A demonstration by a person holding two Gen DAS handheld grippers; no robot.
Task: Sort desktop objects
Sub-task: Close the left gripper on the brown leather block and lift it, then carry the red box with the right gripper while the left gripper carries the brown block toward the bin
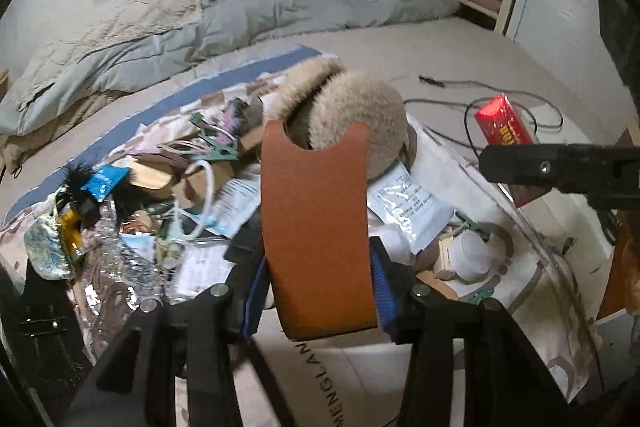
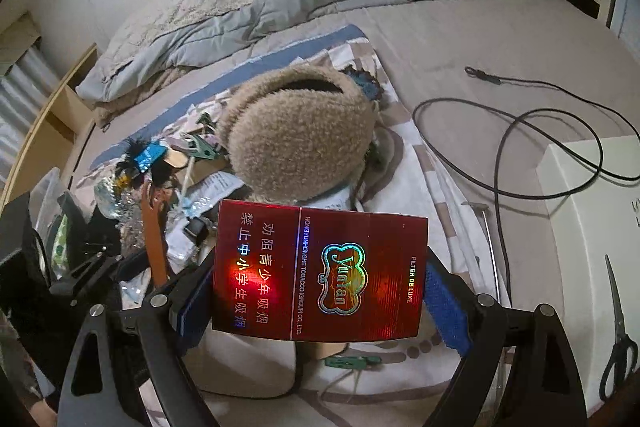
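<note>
Dim soft indoor light, fisheye-warped dark edges, glare on red pack [image 2: 320, 277]

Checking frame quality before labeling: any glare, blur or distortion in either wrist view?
Left wrist view: strong fisheye bending with dark corners, and the red pack's top end is blown out. Right wrist view: a red hotspot and rainbow sheen on the red pack, small print still readable; no obvious motion blur in either.

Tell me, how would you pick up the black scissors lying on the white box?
A guess: grab the scissors across the two closed blades, just above the looped handles, coming straight down from above. They lie flat on the white box, so no side is open underneath, and the shut blades make one narrow bar. The loops are wider and rounder. Both tongs are full right now.
</note>
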